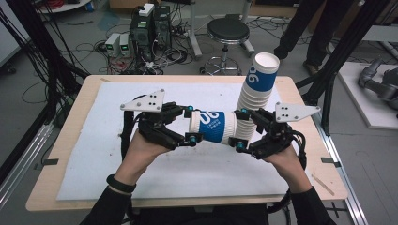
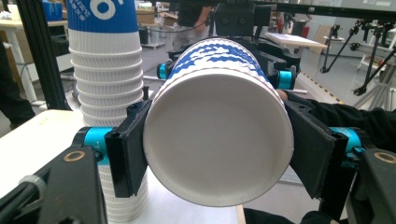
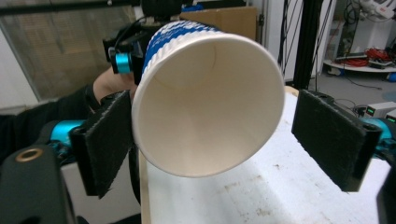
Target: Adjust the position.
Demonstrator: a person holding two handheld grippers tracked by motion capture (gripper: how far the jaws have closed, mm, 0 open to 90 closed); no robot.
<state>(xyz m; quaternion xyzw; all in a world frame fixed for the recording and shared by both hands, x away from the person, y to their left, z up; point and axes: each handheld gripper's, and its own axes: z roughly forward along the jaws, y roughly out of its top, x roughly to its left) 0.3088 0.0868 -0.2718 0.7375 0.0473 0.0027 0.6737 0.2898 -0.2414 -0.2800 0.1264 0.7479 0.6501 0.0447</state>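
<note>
While the left gripper [image 1: 190,124] is clamped on the base end of the paper cup [image 1: 212,126], which is held sideways in the air over the white mat [image 1: 94,154], the right gripper [image 1: 240,130] at the cup's mouth end has its jaws spread, one pad touching the rim and the other well clear. The risk I see: with one-sided support, the cup could tilt or slip out, or swing into the tall cup stack [image 1: 256,91] just behind and topple it.
</note>
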